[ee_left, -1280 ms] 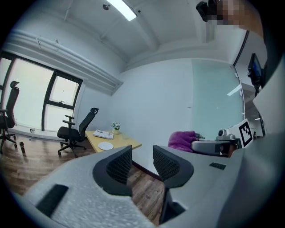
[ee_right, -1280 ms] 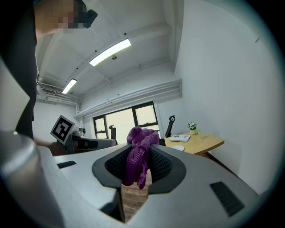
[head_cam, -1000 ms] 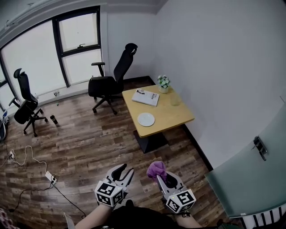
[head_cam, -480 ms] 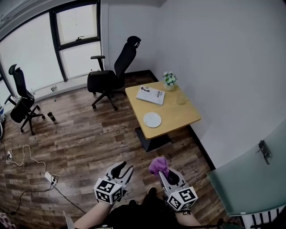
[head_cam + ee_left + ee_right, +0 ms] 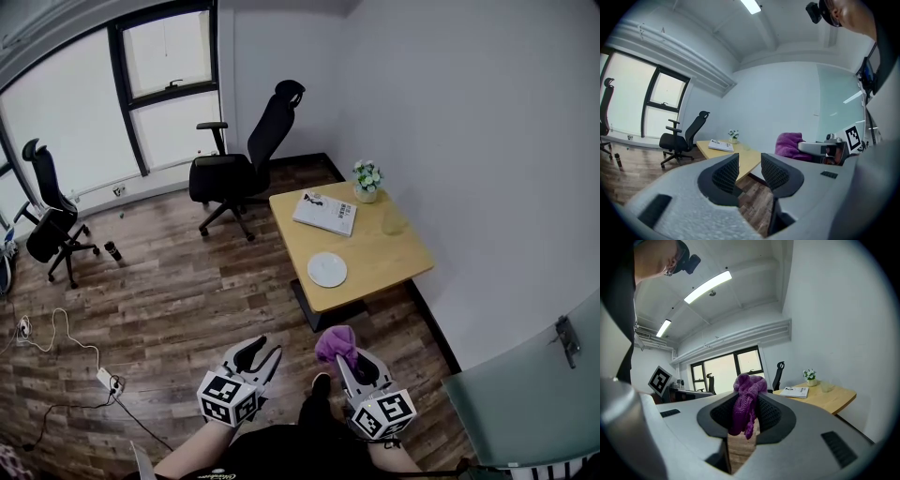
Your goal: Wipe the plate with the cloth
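Round white plate (image 5: 327, 269) is seen lying on the light wooden table (image 5: 398, 258) against the wall, near the table's front edge and well apart from both grippers, with a stretch of wooden floor between. No wiping is under way; the step in hand is judged to be the approach to the table with the cloth ready.

For this step to be done well, the grip on the cloth should not be loosened on the way, and the bunched end that stands out past the jaw tips should be brought down flat on the plate, so that fabric and not hard jaw meets the glaze. The plate is likely to slide on the smooth tabletop, so it would best be steadied at its rim by the free gripper. The white booklet (image 5: 325, 212), the clear glass cup (image 5: 394, 221) and the small pot of flowers (image 5: 367, 178) stand farther back on the table and should be left undisturbed.

The right gripper (image 5: 348, 366) is closed on the purple knitted cloth (image 5: 746, 404): the fabric is pinched between the two black ribbed pads, with a lump above them and a tail hanging below. The left gripper (image 5: 750, 169) is held with its jaws a narrow gap apart; nothing is gripped, and only floor and table edge are seen through the gap.
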